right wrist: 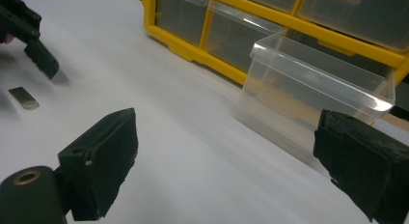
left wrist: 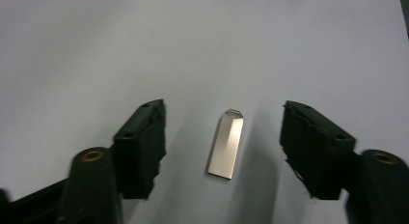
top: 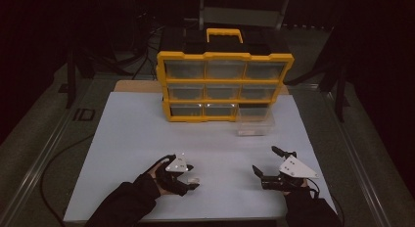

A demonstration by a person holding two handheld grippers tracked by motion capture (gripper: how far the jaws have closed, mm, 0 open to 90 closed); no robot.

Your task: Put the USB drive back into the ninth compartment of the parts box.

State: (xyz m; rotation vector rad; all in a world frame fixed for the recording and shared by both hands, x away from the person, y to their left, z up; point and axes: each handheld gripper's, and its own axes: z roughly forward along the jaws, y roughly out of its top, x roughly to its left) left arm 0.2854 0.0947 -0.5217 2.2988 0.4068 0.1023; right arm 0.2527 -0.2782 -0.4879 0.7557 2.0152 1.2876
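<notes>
At the near edge of a white table (top: 147, 134), a person's two dark-sleeved forearms come in from below, each hand holding a black two-jaw gripper. The left gripper (top: 192, 176) sits at the near left, its jaws spread on either side of a small silver metal USB stick (left wrist: 226, 143) that lies flat on the white surface; in the left gripper view the stick rests in the gap between the two pads, apart from both, somewhat closer to the left-hand pad. The pads press on nothing, so the stick is not gripped. In the high view the stick shows as a pale speck (top: 195, 179) just at the left gripper's tips, and the right gripper view catches it at its left edge (right wrist: 24, 98), below one of the left gripper's toothed jaws. The right gripper (top: 264, 163) is at the near right, well apart from the left one, its jaws wide open and empty. Farther off, to the right of centre, a clear plastic drawer (top: 255, 120) stands pulled out on the table, just in front of the bottom right slot of a yellow-framed drawer cabinet (top: 225, 56). The cabinet holds rows of clear drawers and carries a yellow handle (top: 224, 34) on top. Dark floor and cables surround the table.
</notes>
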